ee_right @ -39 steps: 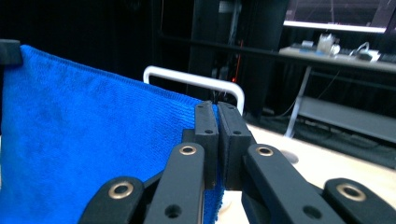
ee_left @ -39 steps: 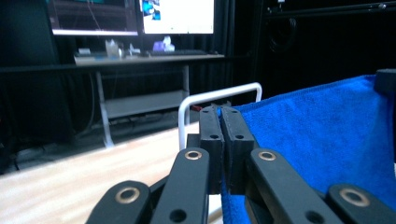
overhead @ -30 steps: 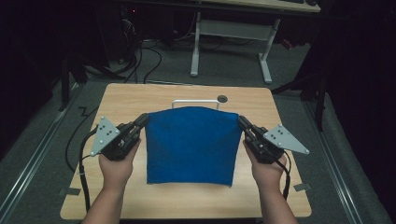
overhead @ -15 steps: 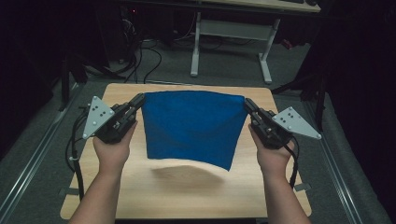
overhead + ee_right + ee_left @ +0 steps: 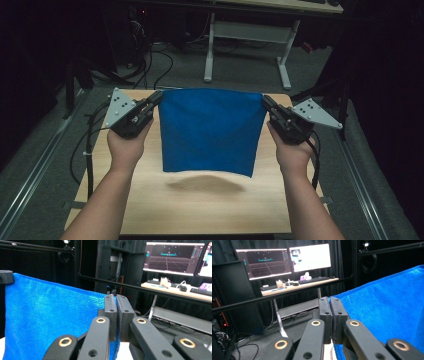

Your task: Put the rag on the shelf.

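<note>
Wooden table (image 5: 200, 200) | blue cloth (image 5: 210, 130) hanging above | left hand-held gripper (image 5: 158, 98), right hand-held gripper (image 5: 265, 101) clamping top corners

The cloth (image 5: 210, 130) is hung above the table (image 5: 200, 210), stretched between the left gripper (image 5: 156, 100) and right gripper (image 5: 266, 102).

Blue cloth (image 5: 210, 130) of nubby matt terry weave, table (image 5: 200, 210) of smooth pale wood

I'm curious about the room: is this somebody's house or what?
Probably a lab or workshop, not a house: computer monitors and a keyboard on a desk, black curtains, cables across the floor.
</note>
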Available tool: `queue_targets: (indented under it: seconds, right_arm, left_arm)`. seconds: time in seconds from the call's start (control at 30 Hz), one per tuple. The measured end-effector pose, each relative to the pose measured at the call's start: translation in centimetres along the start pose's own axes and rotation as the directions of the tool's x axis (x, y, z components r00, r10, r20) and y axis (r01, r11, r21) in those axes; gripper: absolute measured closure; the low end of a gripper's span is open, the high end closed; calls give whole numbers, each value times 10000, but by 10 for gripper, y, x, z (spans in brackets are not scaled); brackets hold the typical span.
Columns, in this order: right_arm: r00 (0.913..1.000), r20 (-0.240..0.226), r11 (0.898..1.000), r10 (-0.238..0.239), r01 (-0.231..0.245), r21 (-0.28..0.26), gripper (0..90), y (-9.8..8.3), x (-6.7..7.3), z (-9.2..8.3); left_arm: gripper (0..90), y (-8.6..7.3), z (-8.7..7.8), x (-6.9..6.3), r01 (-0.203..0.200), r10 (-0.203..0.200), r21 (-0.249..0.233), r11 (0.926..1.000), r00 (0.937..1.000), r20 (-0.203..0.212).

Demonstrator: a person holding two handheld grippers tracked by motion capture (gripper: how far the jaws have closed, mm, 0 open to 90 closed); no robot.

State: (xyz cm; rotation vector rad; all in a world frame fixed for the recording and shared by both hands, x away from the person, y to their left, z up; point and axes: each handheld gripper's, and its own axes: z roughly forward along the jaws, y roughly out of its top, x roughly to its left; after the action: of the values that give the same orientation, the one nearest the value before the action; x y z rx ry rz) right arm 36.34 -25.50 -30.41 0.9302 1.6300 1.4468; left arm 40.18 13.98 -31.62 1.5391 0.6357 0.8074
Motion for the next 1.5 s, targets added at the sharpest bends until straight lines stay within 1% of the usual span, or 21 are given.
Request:
queue_targets:
  seconds: [0.2, 0.27, 0.3, 0.4, 0.43, 0.57, 0.67, 0.77, 0.9, 0.97, 1.03, 1.1, 1.13, 1.2, 1.27, 1.3, 1.33, 1.4, 1.43, 1.47, 1.5]
  right_arm:
    - [9995, 286, 9998, 149, -153, 147, 887, 2, -11, 15]
    - [9992, 368, 9997, 164, -171, 189, 887, 3, -14, 19]
    - [9990, 422, 9996, 174, -183, 203, 887, 4, -15, 22]
    - [9983, 566, 9996, 166, -178, 213, 887, 7, -19, 29]
    - [9979, 629, 9996, 155, -168, 204, 887, 7, -20, 31]
    - [9976, 690, 9996, 37, -57, 288, 887, 8, -24, 42]
    - [9973, 728, 9995, 2, -26, 326, 887, 10, -25, 48]
    - [9969, 790, 9991, -15, -18, 413, 887, 12, -31, 64]
    - [9962, 832, 9976, 275, -327, 616, 887, 12, -41, 81]
    - [9957, 883, 9971, 278, -338, 681, 888, 11, -46, 90]
    - [9950, 942, 9960, 331, -406, 796, 888, 10, -51, 100]
    - [9940, 953, 9938, 536, -625, 920, 888, 9, -57, 108]
    - [9937, 984, 9932, 539, -635, 971, 888, 9, -59, 111]
    - [9938, 1051, 9923, 373, -493, 1139, 888, 6, -61, 118]
    - [9939, 1074, 9896, 244, -393, 1384, 888, 2, -62, 126]
    - [9939, 1074, 9896, 244, -393, 1384, 888, 2, -62, 126]
    - [9936, 1127, 9843, 97, -293, 1741, 888, -6, -62, 132]
    - [9931, 1168, 9762, -79, -176, 2163, 888, -16, -62, 140]
    - [9930, 1167, 9698, -173, -118, 2436, 888, -23, -63, 143]
    - [9932, 1143, 9645, -221, -90, 2640, 888, -29, -64, 146]
    - [9932, 1159, 9610, -117, -209, 2757, 888, -35, -64, 147]
  left_arm:
    - [891, 7, 17, 9, -71, 72, 36, 10000, 9993, -363]
    - [891, 8, 24, 12, -267, 273, 151, 9995, 9986, -457]
    - [891, 8, 24, 12, -267, 273, 151, 9995, 9986, -457]
    - [891, 5, 37, 19, -726, 750, 429, 9964, 9955, -579]
    - [891, 3, 41, 22, -784, 814, 538, 9955, 9951, -557]
    - [891, -3, 52, 31, -673, 722, 842, 9942, 9958, -562]
    - [891, -5, 57, 34, -523, 575, 856, 9950, 9965, -599]
    - [891, -3, 64, 40, -392, 456, 783, 9962, 9956, -819]
    - [891, 0, 75, 46, -429, 514, 864, 9953, 9939, -981]
    - [891, 1, 83, 49, -329, 437, 1004, 9944, 9933, -1074]
    - [891, 0, 90, 51, -358, 488, 1131, 9929, 9922, -1143]
    - [891, -1, 97, 53, -393, 559, 1381, 9896, 9914, -1184]
    - [891, -4, 101, 55, -356, 538, 1505, 9880, 9915, -1183]
    - [891, -10, 108, 58, -273, 499, 1794, 9834, 9912, -1226]
    - [891, -19, 114, 60, -98, 374, 2175, 9760, 9917, -1233]
    - [891, -19, 114, 60, -98, 374, 2175, 9760, 9917, -1233]
    - [891, -31, 120, 60, 30, 294, 2509, 9680, 9917, -1253]
    - [891, -45, 125, 61, 266, 81, 2873, 9575, 9929, -1189]
    - [891, -52, 126, 61, 384, -39, 2995, 9533, 9934, -1150]
    - [891, -59, 127, 60, 480, -140, 3118, 9489, 9938, -1103]
    - [891, -65, 129, 60, 539, -210, 3290, 9428, 9945, -1025]
